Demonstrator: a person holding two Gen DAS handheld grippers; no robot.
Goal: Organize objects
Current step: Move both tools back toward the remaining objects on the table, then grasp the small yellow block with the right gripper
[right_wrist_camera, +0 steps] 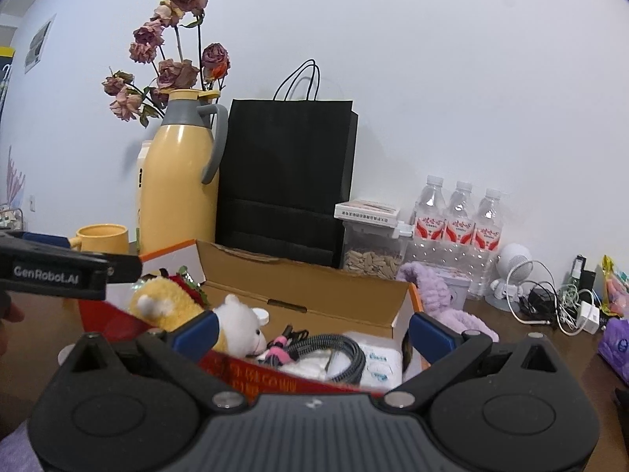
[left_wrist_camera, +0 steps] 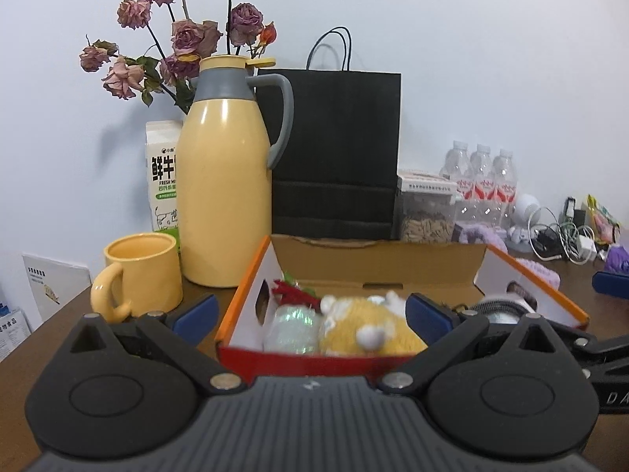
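Note:
An open cardboard box (left_wrist_camera: 377, 263) with orange edges and a red front stands on the brown table. In the left wrist view it holds a yellow and white plush toy (left_wrist_camera: 365, 326), a shiny pale ball (left_wrist_camera: 291, 330) and a red item (left_wrist_camera: 293, 295). My left gripper (left_wrist_camera: 310, 318) is open, its blue fingers spread across the box's near left part, holding nothing. The right wrist view shows the box (right_wrist_camera: 306, 283) with the plush toy (right_wrist_camera: 240, 322), a grey braided cable (right_wrist_camera: 338, 350), a pink item (right_wrist_camera: 279, 348) and a white packet (right_wrist_camera: 377, 362). My right gripper (right_wrist_camera: 312, 334) is open and empty over the box's near side.
Behind the box stand a yellow thermos (left_wrist_camera: 224, 181), a yellow mug (left_wrist_camera: 137, 271), a milk carton (left_wrist_camera: 163, 173), a black paper bag (left_wrist_camera: 338, 149), a seed jar (left_wrist_camera: 426, 212) and water bottles (left_wrist_camera: 483, 185). A purple fluffy item (right_wrist_camera: 444, 303) and tangled chargers (right_wrist_camera: 550, 306) lie right.

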